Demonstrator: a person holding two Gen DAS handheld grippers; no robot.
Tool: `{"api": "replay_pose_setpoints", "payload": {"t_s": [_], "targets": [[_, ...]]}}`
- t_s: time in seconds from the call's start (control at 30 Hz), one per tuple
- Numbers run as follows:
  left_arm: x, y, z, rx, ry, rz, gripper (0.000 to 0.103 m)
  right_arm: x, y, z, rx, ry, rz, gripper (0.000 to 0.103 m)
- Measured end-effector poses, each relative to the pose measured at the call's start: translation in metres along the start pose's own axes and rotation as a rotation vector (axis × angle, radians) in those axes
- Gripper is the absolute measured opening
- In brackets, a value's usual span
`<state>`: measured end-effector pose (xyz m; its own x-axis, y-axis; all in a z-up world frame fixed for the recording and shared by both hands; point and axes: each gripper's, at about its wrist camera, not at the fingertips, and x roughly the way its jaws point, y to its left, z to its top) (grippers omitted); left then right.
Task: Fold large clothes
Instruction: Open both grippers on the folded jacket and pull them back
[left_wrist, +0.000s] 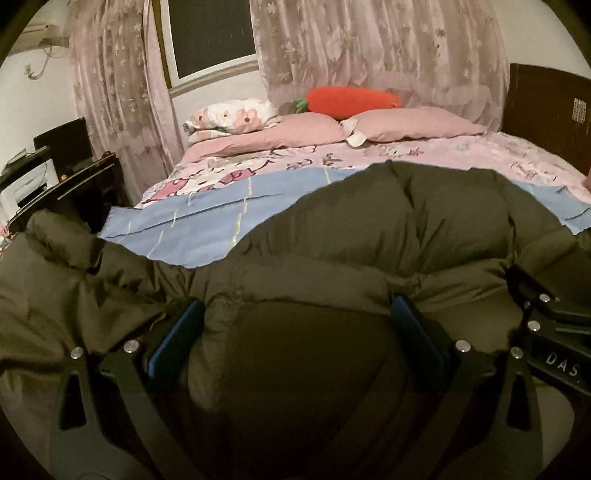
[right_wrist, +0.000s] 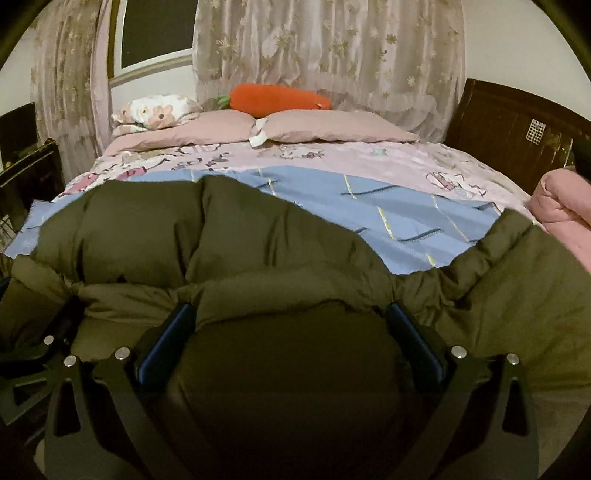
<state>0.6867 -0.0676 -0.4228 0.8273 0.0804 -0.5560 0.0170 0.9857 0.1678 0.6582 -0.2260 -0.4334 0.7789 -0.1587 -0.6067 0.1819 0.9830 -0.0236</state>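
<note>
Both jaws spread wide, left gripper and right gripper each grasping puffy olive coat

Bed carries blue cloth under near olive puffer coat, pink pillows and carrot plush far

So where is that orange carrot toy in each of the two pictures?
Left wrist view: the carrot plush lies on the pink pillows at the head of the bed, above and right of centre.
Right wrist view: the same carrot plush lies on those pillows, above and just left of centre.
Shared landmark: the dark window, up and left of the carrot in both.
</note>
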Motion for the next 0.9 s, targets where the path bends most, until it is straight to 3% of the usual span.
{"api": "replay_pose_setpoints", "payload": {"t_s": [0.13, 0.2, 0.23, 0.33, 0.43, 0.5, 0.53, 0.6, 0.73, 0.9], "targets": [[-0.001, 0.005, 0.008, 0.018, 0.032, -0.037, 0.101, -0.001, -0.002, 0.004, -0.017, 0.043, 0.029, 0.102], [-0.018, 0.025, 0.015, -0.008, 0.006, -0.113, 0.101, -0.017, -0.014, 0.014, -0.036, 0.042, 0.063, 0.102], [-0.028, 0.042, 0.019, -0.038, -0.018, -0.109, 0.101, -0.025, -0.022, 0.017, -0.041, 0.020, 0.054, 0.102], [-0.038, 0.089, 0.027, -0.101, -0.005, -0.060, 0.101, -0.051, -0.064, 0.026, -0.057, -0.052, -0.029, 0.102], [-0.026, 0.139, 0.029, -0.139, 0.052, 0.082, 0.101, -0.036, -0.108, 0.016, -0.046, 0.007, -0.142, 0.102], [-0.008, 0.152, 0.015, -0.058, 0.087, 0.169, 0.101, -0.021, -0.135, 0.005, 0.003, 0.046, -0.169, 0.102], [-0.002, 0.150, 0.010, -0.019, 0.091, 0.180, 0.101, -0.012, -0.149, -0.003, 0.074, 0.074, -0.123, 0.102], [0.004, 0.144, -0.005, 0.038, 0.055, 0.199, 0.101, -0.004, -0.149, -0.013, 0.091, 0.073, -0.098, 0.102], [0.011, 0.138, -0.018, -0.009, 0.019, 0.223, 0.101, 0.008, -0.141, -0.024, 0.093, 0.060, -0.100, 0.102], [0.017, 0.148, -0.024, -0.085, 0.035, 0.150, 0.101, 0.017, -0.154, -0.031, 0.172, 0.076, -0.034, 0.102]]}}
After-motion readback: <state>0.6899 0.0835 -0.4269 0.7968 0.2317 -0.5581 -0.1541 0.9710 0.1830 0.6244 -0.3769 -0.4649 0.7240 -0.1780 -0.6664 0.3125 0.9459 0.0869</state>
